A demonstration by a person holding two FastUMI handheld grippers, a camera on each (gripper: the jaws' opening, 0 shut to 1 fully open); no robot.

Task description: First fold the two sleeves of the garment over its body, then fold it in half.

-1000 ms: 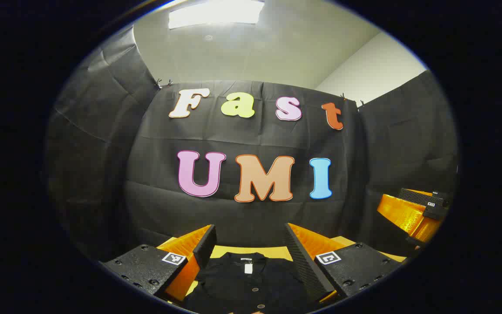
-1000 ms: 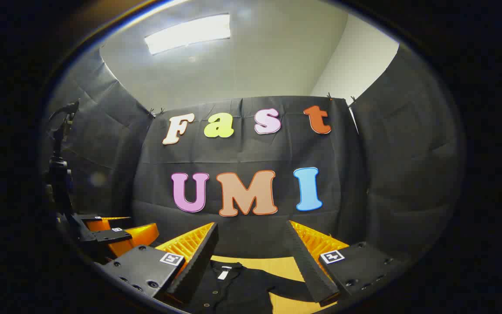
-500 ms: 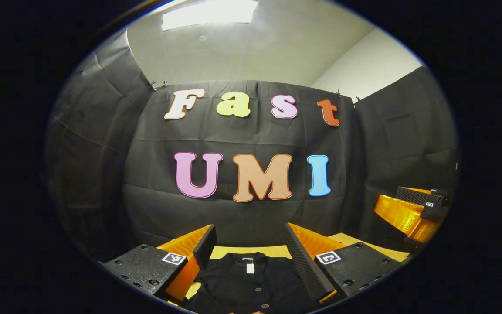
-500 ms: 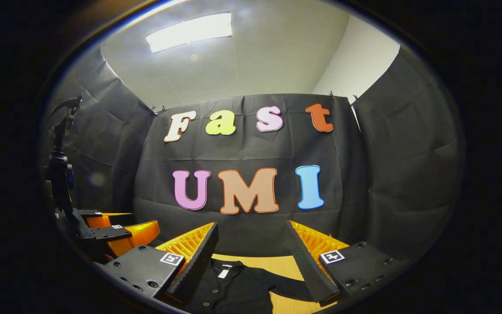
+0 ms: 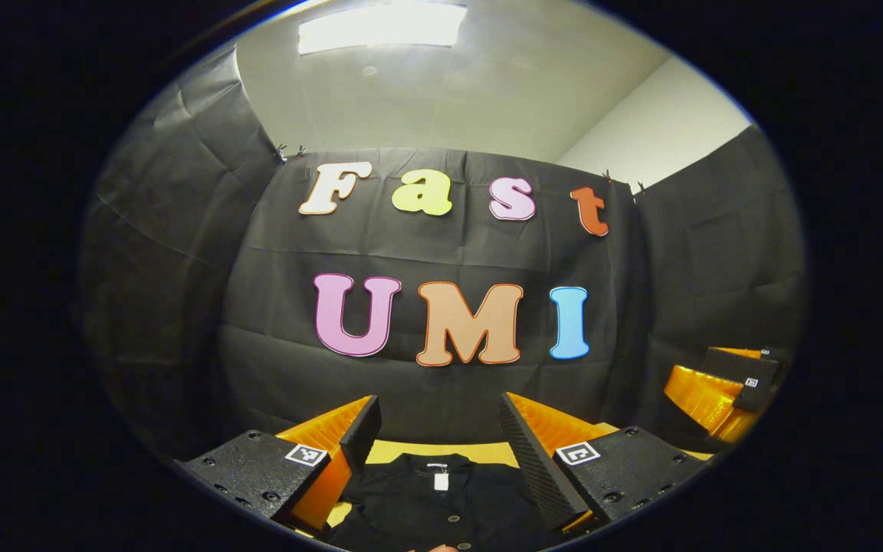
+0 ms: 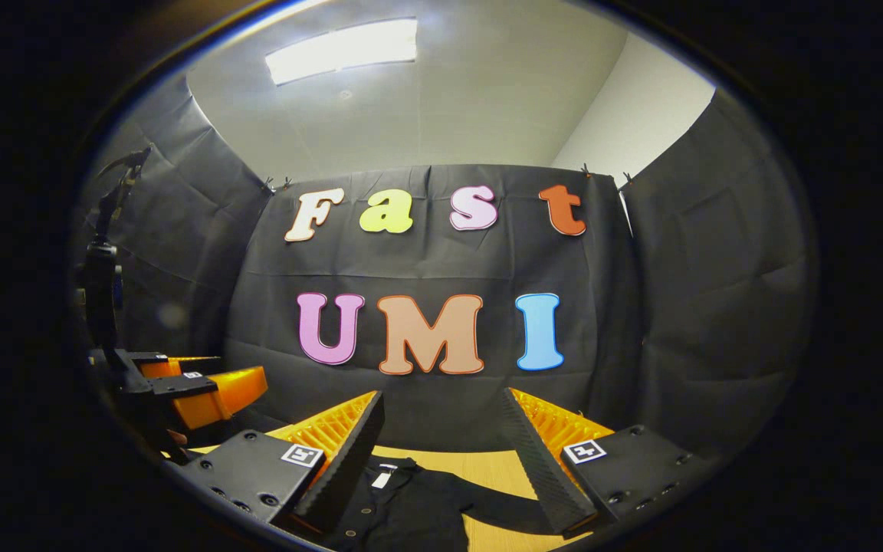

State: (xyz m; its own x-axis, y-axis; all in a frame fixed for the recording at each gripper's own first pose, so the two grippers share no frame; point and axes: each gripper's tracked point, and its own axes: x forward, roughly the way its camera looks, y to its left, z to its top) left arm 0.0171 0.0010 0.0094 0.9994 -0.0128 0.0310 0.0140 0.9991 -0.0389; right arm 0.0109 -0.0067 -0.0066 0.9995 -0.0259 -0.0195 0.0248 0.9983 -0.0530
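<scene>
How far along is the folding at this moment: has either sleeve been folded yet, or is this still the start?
Still the start, by the look of it. The black garment lies on the yellow table, collar away, with one sleeve spread out sideways, not folded over. Both the left tool and the right tool are open above it, gripping nothing. Both sleeve folds and the half fold seem left to do.

The booth was enclosed by black cloth (image 5: 441,245) hung as a back wall, with further panels angled in on both sides. The cloth was creased and fastened at its upper corners by small clips (image 5: 288,149). Above it stood a pale ceiling (image 6: 441,115) carrying one lit rectangular light panel (image 6: 342,50). A white room wall (image 5: 656,130) showed beyond the right panel. The table top (image 6: 480,464) was yellowish wood.
</scene>
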